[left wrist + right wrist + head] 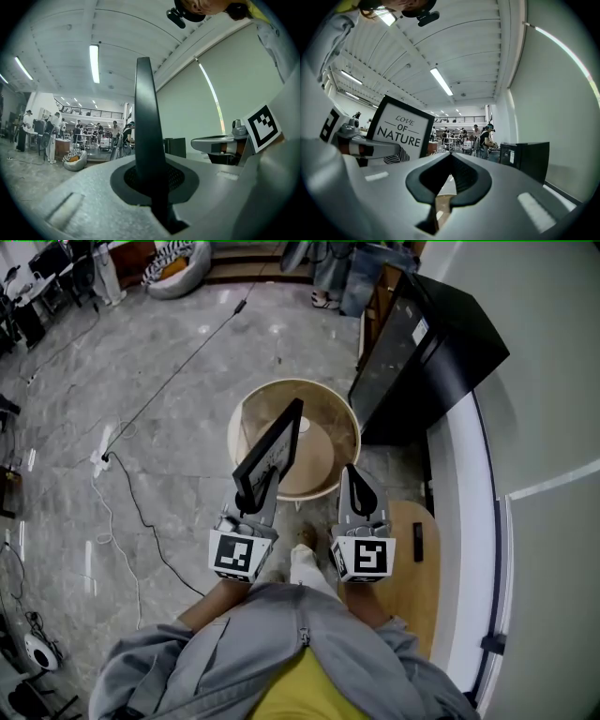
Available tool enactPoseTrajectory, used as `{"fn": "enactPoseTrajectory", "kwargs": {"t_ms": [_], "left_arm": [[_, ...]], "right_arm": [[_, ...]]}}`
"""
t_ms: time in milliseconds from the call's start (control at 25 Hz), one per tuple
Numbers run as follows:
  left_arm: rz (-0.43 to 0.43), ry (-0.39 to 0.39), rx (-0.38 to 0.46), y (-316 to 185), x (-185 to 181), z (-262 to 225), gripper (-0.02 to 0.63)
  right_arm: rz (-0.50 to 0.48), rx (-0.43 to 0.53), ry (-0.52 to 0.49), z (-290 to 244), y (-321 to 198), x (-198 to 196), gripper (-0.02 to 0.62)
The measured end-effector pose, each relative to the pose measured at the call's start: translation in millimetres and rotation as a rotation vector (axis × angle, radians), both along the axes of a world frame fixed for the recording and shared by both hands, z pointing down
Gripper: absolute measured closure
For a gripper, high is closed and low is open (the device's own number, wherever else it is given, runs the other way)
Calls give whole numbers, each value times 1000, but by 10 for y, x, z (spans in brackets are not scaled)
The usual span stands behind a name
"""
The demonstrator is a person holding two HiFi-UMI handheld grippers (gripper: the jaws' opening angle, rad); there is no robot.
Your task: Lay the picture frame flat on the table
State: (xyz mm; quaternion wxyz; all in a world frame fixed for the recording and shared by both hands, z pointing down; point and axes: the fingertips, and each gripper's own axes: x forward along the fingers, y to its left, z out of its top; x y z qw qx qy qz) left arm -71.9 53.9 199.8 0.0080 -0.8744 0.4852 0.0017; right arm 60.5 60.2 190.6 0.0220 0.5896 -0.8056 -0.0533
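Note:
My left gripper (249, 501) is shut on the lower edge of a black picture frame (272, 454) and holds it upright in the air, tilted over a round wooden table (345, 418). In the left gripper view the frame (146, 122) shows edge-on, rising from between the shut jaws of that gripper (153, 185). Close beside it on the right, my right gripper (350, 474) is shut with nothing in it. The right gripper view shows the frame's white print (399, 130) reading "LOVE OF NATURE" at left, apart from the shut right gripper (448, 174).
A black cabinet (424, 351) stands right of the table against a white wall. A wooden surface (417, 582) with a small black object (419, 542) lies by my right side. A cable (141, 512) runs over the grey floor. People stand far off (51, 133).

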Motion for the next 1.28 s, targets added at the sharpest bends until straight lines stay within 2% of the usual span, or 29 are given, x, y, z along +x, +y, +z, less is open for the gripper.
{"fn": "enactPoseTrajectory", "kwargs": {"t_ms": [360,640,800,960,1280], "left_arm": [[-43,3,5,-1069,194,3,594],[-46,-13,-24,-1673,424,109,594],[-59,6,-36,-1893,522,186,594],[-22,-13,-46,-2055,637,278,594],[82,28,-121,-2308,795,510,594]], "right_arm": [[-32,-4,5,-22,-1179,271,597],[-73,-16,28,110,-1856,446,597],[-97,-12,56,215,-2122,547,597],[-101,-13,37,327,-2309,625,597],[-143,-81,29,611,-2426,508,597]]}}
